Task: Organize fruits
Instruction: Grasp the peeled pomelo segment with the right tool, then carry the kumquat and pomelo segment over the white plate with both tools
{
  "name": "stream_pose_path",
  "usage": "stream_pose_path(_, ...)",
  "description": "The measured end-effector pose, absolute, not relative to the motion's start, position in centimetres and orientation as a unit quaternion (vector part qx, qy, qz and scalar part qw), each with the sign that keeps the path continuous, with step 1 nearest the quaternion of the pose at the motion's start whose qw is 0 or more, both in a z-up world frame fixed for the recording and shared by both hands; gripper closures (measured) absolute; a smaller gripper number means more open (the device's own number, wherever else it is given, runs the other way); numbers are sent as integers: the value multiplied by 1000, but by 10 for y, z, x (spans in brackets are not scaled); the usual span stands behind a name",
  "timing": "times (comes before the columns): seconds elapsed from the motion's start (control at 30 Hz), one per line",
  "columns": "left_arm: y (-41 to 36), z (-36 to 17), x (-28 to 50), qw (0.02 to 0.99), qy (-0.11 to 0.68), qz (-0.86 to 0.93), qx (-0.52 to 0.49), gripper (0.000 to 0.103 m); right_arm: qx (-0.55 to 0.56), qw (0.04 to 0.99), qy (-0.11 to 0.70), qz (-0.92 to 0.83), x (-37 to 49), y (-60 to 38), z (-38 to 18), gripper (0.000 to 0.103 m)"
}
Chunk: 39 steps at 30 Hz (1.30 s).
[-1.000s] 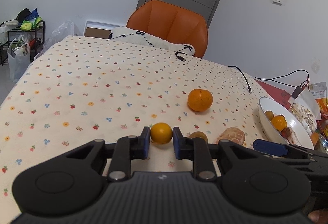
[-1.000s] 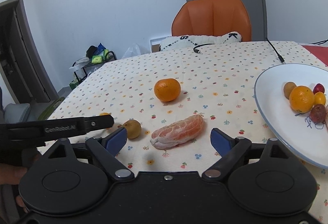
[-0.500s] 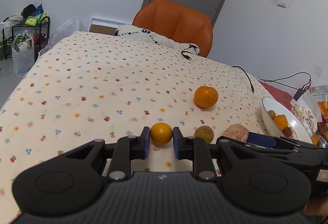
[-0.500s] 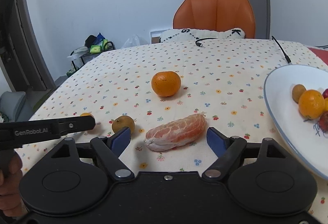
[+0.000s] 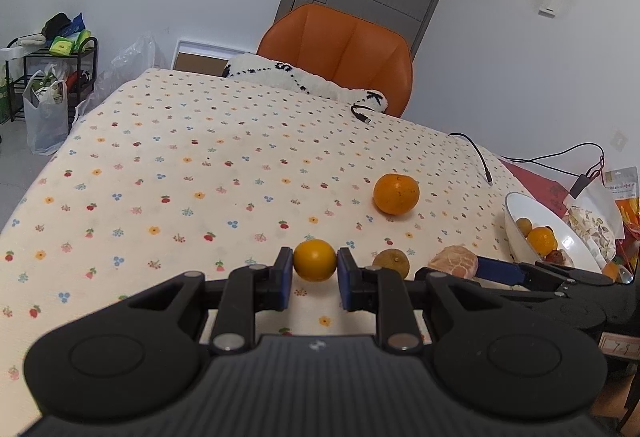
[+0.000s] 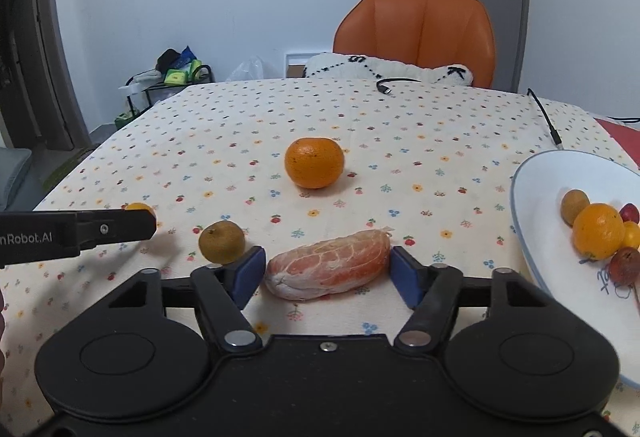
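Lying crosswise between the closing, not yet touching blue pads of the right gripper (image 6: pixel 326 275): peeled pink-orange citrus segment (image 6: pixel 328 268); left gripper (image 5: pixel 314 279) clamps small round yellow-orange fruit (image 5: pixel 315 260).

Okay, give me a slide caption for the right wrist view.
Right gripper fingers closing around a peeled citrus segment on the floral tablecloth, fruit plate alongside.

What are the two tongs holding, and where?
Left tongs squeeze the small orange at its sides. Right tongs, just closing, straddle the peeled segment's ends; contact unclear.
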<state>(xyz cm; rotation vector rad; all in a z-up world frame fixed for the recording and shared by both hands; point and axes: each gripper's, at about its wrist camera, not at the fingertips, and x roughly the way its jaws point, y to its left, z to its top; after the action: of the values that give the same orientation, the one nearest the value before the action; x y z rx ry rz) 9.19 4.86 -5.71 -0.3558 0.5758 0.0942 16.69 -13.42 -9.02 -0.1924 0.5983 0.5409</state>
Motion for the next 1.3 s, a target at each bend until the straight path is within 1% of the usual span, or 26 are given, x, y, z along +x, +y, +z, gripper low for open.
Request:
stream_pose_path(0.17, 43, -51, 90, 945, 278, 42, -169, 81, -85, 914, 287, 273, 158, -140, -87, 41)
stream_pose_path(1.0, -2, -28, 98, 954, 259, -3, -149, 81, -29, 937, 230, 261, 128, -198, -45, 41)
stream_pose_path(1.3, -21, -24, 104, 956, 256, -20, -143, 81, -15, 945, 223, 239, 127, -224, -40, 41)
